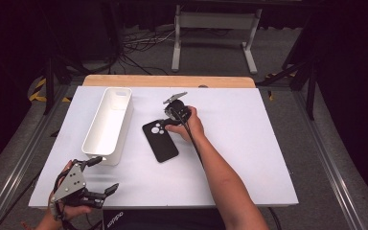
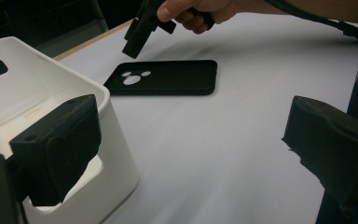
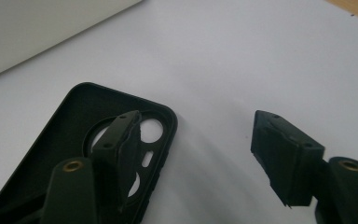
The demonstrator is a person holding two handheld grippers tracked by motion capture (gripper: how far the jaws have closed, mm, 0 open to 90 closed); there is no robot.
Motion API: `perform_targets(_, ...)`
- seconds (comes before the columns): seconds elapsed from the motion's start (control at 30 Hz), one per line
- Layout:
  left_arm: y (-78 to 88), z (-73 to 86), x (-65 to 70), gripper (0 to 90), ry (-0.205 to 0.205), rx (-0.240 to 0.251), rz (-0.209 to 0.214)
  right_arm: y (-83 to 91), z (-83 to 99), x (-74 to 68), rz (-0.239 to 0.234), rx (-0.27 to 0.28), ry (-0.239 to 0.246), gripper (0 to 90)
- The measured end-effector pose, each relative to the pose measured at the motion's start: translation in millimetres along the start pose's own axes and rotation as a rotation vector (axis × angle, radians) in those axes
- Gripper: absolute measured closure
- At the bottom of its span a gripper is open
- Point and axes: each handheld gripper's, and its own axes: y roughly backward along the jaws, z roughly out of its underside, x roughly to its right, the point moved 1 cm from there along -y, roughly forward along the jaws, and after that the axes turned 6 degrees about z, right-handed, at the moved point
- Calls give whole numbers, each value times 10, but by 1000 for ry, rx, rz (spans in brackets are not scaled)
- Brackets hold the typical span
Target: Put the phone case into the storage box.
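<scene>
Right hand-held gripper (image 3: 191,158), jaws apart, straddles the corner of a black phone case (image 1: 160,141) on the white tabletop (image 1: 249,143), apparently lining up a grasp; left hand-held gripper (image 1: 98,179) waits open.

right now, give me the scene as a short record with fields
surface: white table top
phone case: black phone case lying flat, open side up, apart from the bin
bin: white bin, left of the case
right gripper: right gripper open over the case's camera end, one jaw over its inside
left gripper: left gripper open, beside the bin's near end
</scene>
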Motion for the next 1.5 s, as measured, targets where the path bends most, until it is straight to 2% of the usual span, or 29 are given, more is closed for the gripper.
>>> perform_targets(0.03, 0, 0, 0, 47, 0, 0, 0, 0, 0, 0, 0, 0, 0, 350)
perform_targets(0.07, 3, 1, -1, 47, -1, 0, 2, -46, -1, -7, -23, -6, -2, 379)
perform_targets(0.13, 3, 4, -3, 47, 0, 0, 5, -63, -5, -15, -19, -9, -11, 396)
perform_targets(0.17, 2, 4, -6, 47, -7, -3, 7, -96, -8, -17, -37, -17, -7, 429)
perform_targets(0.23, 1, 4, -4, 47, -5, -4, 10, -106, -13, -28, -29, -18, -17, 440)
perform_targets(0.27, -1, 4, 0, 47, -5, -2, 10, -136, -15, -24, -36, -20, -5, 477)
perform_targets(0.3, 0, 4, 2, 47, -7, -3, 11, -136, -15, -24, -36, -20, -5, 477)
perform_targets(0.47, 2, 3, 4, 49, -6, -1, 16, -212, -11, -49, -45, -26, -19, 567)
perform_targets(0.53, 3, 1, -7, 49, 0, -3, 21, -224, -7, -51, -45, -28, -9, 576)
perform_targets(0.7, 4, 6, -6, 49, 2, -5, 25, -264, -6, -50, -45, -21, -21, 597)
perform_targets(0.8, 10, 5, -12, 50, -8, -7, 23, -264, -5, -57, -65, -22, -17, 664)
perform_targets(0.83, 10, 6, -14, 50, -7, -5, 23, -255, -4, -68, -57, -29, -15, 678)
perform_targets(0.93, 4, 4, -11, 50, 1, -4, 28, -246, -5, -80, -56, -33, -23, 687)
perform_targets(1.03, 0, 3, -6, 50, 0, -9, 32, -229, -7, -95, -64, -48, 6, 714)
perform_targets(1.17, 2, 1, -2, 50, -4, -14, 30, -234, -20, -140, -46, -52, 53, 788)
perform_targets(1.5, -3, 6, -16, 51, -3, -13, 30, -222, 11, -95, -69, -31, 12, 827)
